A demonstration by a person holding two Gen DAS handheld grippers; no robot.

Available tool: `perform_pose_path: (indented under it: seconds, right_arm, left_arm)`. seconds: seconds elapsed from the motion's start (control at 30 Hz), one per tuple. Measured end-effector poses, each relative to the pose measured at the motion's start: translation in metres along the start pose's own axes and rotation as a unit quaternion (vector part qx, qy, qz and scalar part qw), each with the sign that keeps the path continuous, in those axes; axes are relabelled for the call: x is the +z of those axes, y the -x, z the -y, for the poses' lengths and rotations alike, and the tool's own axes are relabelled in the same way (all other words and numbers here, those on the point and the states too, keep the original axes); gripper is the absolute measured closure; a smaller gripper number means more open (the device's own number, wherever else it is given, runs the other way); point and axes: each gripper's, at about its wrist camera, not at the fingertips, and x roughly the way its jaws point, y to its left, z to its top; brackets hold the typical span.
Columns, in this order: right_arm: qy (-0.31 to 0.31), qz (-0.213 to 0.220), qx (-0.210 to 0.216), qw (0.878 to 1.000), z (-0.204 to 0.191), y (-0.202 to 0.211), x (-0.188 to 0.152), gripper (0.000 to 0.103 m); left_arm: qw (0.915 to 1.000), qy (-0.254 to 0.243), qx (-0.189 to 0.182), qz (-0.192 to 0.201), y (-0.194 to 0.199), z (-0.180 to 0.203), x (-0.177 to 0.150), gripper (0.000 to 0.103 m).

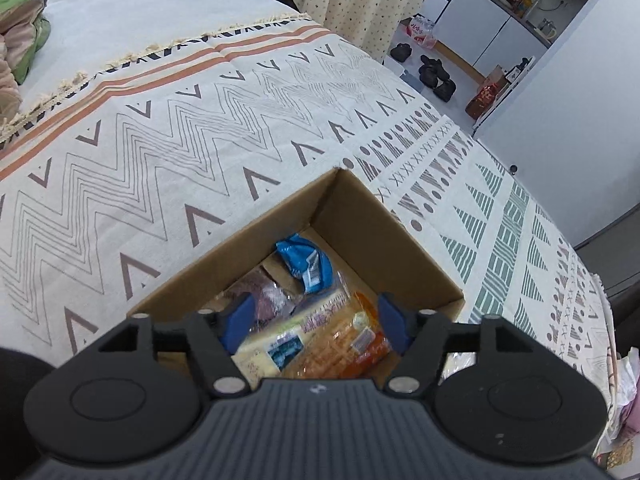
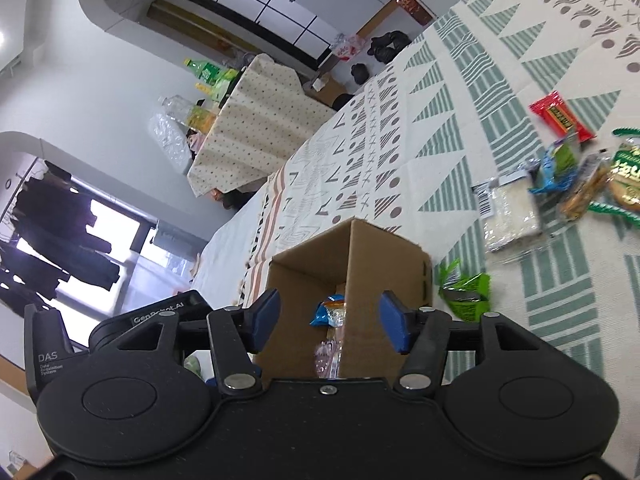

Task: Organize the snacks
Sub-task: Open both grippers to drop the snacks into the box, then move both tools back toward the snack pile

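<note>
My left tongs (image 1: pixel 314 322) hang spread over the open cardboard box (image 1: pixel 372 232), nothing pinched between their blue pads. Inside lie a blue packet (image 1: pixel 306 262), a purplish clear bag (image 1: pixel 266 294), a pale printed pack (image 1: pixel 280 340) and an orange pack (image 1: pixel 352 340). My right tongs (image 2: pixel 328 320) are likewise spread and empty, straddling the box's near wall. I judge a drop into the box just completed; the next move calls for swinging right to fetch another snack. Rightward on the patterned bed cover (image 2: pixel 460 128) wait a green packet (image 2: pixel 466 294) just beside the box, a clear white-filled pack (image 2: pixel 510 210), a small blue-green wrapper (image 2: pixel 558 168), a red bar (image 2: pixel 562 116) and green-edged biscuit packs (image 2: pixel 622 178). The box wall stands between tongs and green packet.
</note>
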Motion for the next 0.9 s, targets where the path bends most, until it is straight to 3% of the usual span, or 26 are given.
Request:
perform_pose_path:
  seconds: [0.13,0.37,0.57,0.9]
  right_arm:
    - [0.004,0.011,-0.012,1.000,0.002,0.011,0.001,0.028]
    - [-0.001,0.033,-0.027,0.999,0.010,0.032,0.009,0.020]
    - [-0.016,0.043,-0.052,0.998,0.022,0.048,0.016,0.006]
    - [-0.059,0.052,-0.071,0.994,0.048,0.071,0.021,0.003]
  left_arm:
    - [0.9999,-0.004,0.009,-0.003,0.005,0.007,-0.009,0.019]
    - [0.9995,-0.031,0.007,-0.001,0.016,0.027,-0.027,0.013]
    - [0.9989,-0.046,-0.008,-0.003,0.025,0.044,-0.042,0.010]
    - [0.9977,-0.063,-0.022,-0.009,0.027,0.068,-0.065,0.009]
